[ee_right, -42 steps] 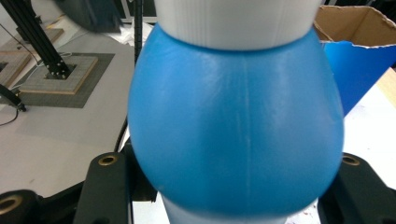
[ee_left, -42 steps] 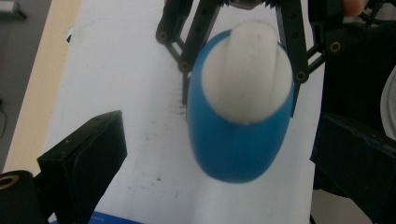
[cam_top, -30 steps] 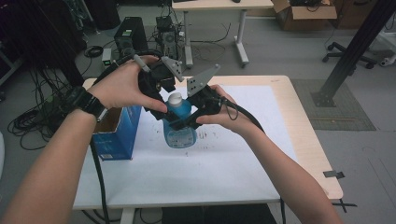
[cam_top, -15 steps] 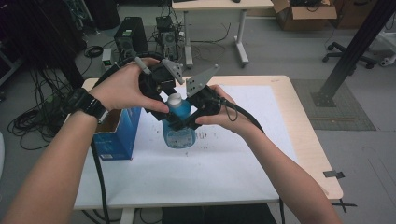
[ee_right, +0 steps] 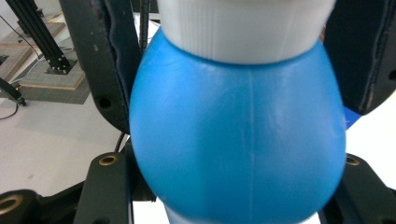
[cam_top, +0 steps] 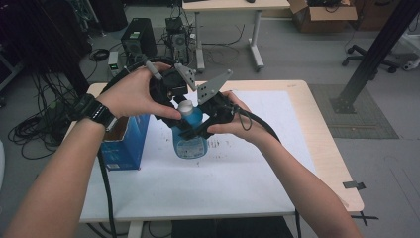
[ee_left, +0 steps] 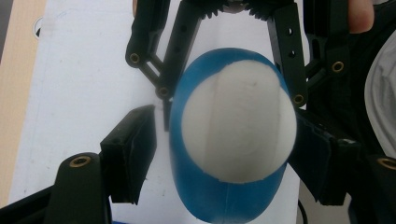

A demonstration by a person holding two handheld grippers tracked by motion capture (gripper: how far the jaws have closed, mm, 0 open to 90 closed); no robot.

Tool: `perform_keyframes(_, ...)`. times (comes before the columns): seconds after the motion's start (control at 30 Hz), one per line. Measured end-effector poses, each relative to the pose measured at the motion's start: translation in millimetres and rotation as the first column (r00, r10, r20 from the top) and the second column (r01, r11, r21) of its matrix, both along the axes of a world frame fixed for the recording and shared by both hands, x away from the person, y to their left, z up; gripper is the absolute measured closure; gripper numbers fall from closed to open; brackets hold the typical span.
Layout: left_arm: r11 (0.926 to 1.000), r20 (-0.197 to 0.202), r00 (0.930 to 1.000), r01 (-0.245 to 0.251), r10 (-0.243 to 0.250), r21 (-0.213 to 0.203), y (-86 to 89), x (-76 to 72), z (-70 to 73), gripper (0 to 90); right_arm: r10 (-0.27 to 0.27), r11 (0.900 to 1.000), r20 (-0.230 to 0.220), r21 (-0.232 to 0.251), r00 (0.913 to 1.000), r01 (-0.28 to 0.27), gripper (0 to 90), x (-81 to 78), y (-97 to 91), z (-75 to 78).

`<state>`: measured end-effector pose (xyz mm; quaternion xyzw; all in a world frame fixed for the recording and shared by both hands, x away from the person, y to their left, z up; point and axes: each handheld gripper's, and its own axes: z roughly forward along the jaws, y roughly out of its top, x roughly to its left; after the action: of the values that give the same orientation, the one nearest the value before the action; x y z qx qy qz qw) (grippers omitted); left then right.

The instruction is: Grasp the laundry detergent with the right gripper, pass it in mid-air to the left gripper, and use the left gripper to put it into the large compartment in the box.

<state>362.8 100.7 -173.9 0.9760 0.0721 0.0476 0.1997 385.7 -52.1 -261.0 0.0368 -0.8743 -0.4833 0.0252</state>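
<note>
Right gripper [cam_top: 198,130]: held in the right hand [cam_top: 236,119]; its jaws are closed against the blue shoulder of the bottle, one on each side, as seen in the right gripper view.
Bottle [cam_top: 189,134]: blue, with a white cap [cam_top: 185,106]; held upright over the white sheet [cam_top: 237,168], between the two grippers.
Left gripper [cam_top: 173,101]: held in the left hand [cam_top: 133,94], at the bottle's top; in the left gripper view its jaws are spread to either side of the cap [ee_left: 238,128]. The left jaw is clear of the cap; contact at the right jaw cannot be told.
Blue box [cam_top: 124,144]: stood on the table [cam_top: 322,148], just left of the bottle.
Watch [cam_top: 96,111]: worn on the left wrist.
Far floor: computer case [cam_top: 136,42] and cables are seen beyond the table.
</note>
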Motion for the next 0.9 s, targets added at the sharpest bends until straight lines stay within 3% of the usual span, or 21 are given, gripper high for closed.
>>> perform_keyframes(0.9,0.9999,-0.016,0.9998,0.012,-0.012,0.008,-2.3,-1.0,-1.3,37.1,-0.004,0.9999,-0.003,-0.010,1.0000,0.004,42.3,-0.9,0.9,-2.1)
